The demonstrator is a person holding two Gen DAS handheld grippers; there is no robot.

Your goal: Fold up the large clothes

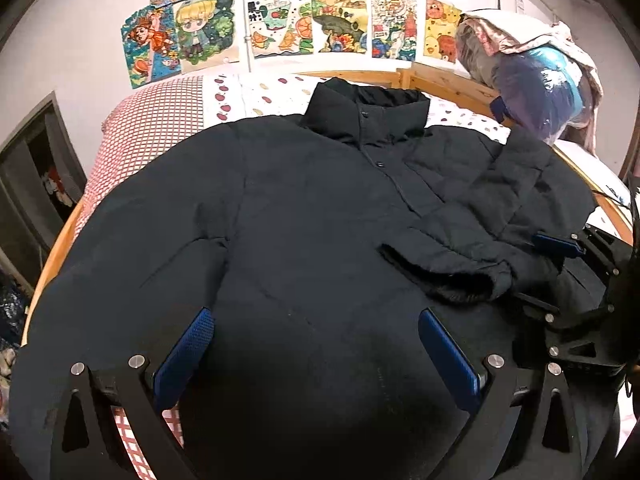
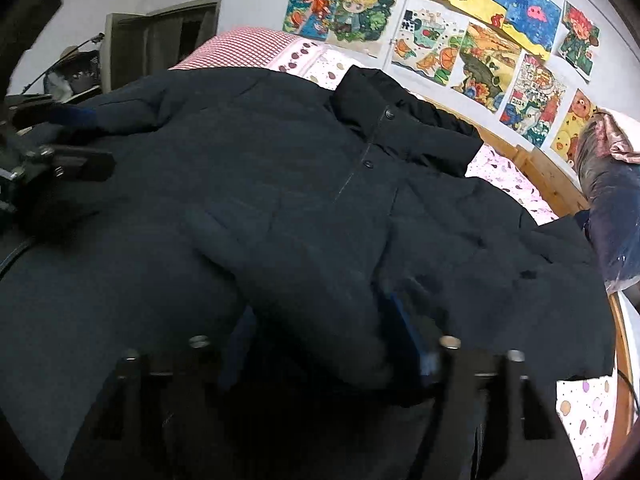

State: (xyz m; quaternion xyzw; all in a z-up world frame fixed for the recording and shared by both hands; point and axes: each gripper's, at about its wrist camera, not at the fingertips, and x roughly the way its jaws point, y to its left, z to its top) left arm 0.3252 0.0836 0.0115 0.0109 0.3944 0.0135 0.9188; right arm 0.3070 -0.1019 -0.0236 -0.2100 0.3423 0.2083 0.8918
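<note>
A large dark navy padded jacket (image 1: 304,216) lies front-up on the bed, collar toward the wall. It also shows in the right wrist view (image 2: 280,200). Its right sleeve (image 1: 460,256) is folded across the chest. My left gripper (image 1: 316,344) is open, its blue pads just above the jacket's lower front, holding nothing. My right gripper (image 1: 560,248) shows at the right edge of the left wrist view, by the folded sleeve. In the right wrist view the sleeve (image 2: 320,300) lies between my right gripper's fingers (image 2: 404,328); the left finger is hidden under cloth.
The bed has a red-checked cover (image 1: 160,120) and a spotted sheet (image 1: 260,96), with a wooden frame (image 1: 440,80). Drawings (image 1: 304,24) hang on the wall. Bagged bedding (image 1: 532,80) sits at the back right. A dark cabinet (image 1: 28,184) stands at the left.
</note>
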